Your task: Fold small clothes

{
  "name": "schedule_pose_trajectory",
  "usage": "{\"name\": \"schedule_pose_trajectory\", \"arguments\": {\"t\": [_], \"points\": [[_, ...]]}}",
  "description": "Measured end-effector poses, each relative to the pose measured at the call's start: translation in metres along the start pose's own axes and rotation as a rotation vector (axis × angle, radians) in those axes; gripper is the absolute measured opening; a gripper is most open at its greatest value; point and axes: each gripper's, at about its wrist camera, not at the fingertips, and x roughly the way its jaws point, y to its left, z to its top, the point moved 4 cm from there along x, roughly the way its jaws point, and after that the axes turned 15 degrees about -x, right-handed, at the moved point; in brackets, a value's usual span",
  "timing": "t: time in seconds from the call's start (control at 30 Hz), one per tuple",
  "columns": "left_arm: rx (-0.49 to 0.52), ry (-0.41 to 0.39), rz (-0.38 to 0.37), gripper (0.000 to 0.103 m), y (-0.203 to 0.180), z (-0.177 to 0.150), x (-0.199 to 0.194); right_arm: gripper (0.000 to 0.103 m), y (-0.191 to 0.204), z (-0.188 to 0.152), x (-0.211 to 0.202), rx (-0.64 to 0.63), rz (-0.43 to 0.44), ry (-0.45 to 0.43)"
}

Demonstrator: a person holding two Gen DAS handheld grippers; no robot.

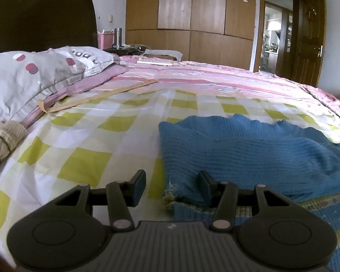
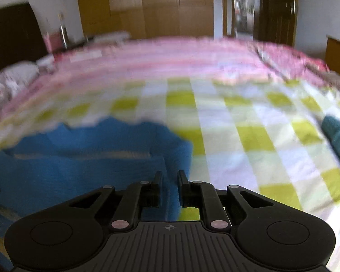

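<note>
Black gripper housings fill the near edge of both views. Beyond them spreads the bed (image 1: 83, 136), its checked yellow-green and white sheet smooth and flat, with pink stripes farther off. On it lies the blue sweater (image 1: 249, 149), ribbed knit, soft and thick, its near left corner frayed. The left gripper (image 1: 170, 184) stands about half open astride that near left edge, one finger on the knit, nothing pinched. The right gripper (image 2: 169, 183) shows a narrow gap over the sweater's right edge; whether cloth is caught I cannot tell. Pinching both layers squarely should keep the fold even.
</note>
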Motion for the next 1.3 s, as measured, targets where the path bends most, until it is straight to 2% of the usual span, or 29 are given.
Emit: {"name": "schedule_pose_trajectory", "arguments": {"t": [0.03, 0.17, 0.27, 0.33, 0.4, 0.6, 0.8, 0.9, 1.0, 1.3], "points": [[-0.005, 0.000, -0.001, 0.057, 0.001, 0.000, -0.001, 0.015, 0.000, -0.003, 0.003, 0.000, -0.003, 0.012], [-0.007, -0.020, -0.006, 0.057, 0.000, 0.003, -0.007, 0.015, -0.001, -0.004, -0.016, 0.048, 0.016, -0.037], [0.012, -0.021, -0.007, 0.057, -0.002, 0.002, -0.009, 0.016, 0.005, -0.007, -0.027, 0.032, 0.034, -0.066], [0.039, 0.014, 0.004, 0.057, -0.004, -0.002, -0.003, 0.021, 0.008, -0.012, -0.022, 0.009, 0.030, -0.026], [0.042, 0.010, 0.004, 0.057, -0.004, -0.002, -0.004, 0.024, 0.010, -0.016, -0.014, 0.002, 0.027, 0.017], [0.025, 0.023, -0.011, 0.057, -0.002, -0.003, -0.016, 0.024, 0.011, -0.019, -0.047, 0.034, 0.064, -0.025], [0.030, 0.139, -0.043, 0.057, -0.002, -0.015, -0.037, 0.024, 0.015, -0.053, -0.067, 0.047, 0.121, 0.044], [0.069, 0.187, -0.051, 0.057, 0.000, -0.027, -0.059, 0.024, 0.015, -0.068, -0.085, 0.075, 0.163, 0.039], [0.099, 0.235, -0.035, 0.057, 0.006, -0.039, -0.078, 0.025, 0.014, -0.082, -0.104, 0.080, 0.185, 0.029], [0.078, 0.379, 0.025, 0.058, 0.031, -0.059, -0.127, 0.025, 0.009, -0.138, -0.151, 0.135, 0.266, 0.061]]}}
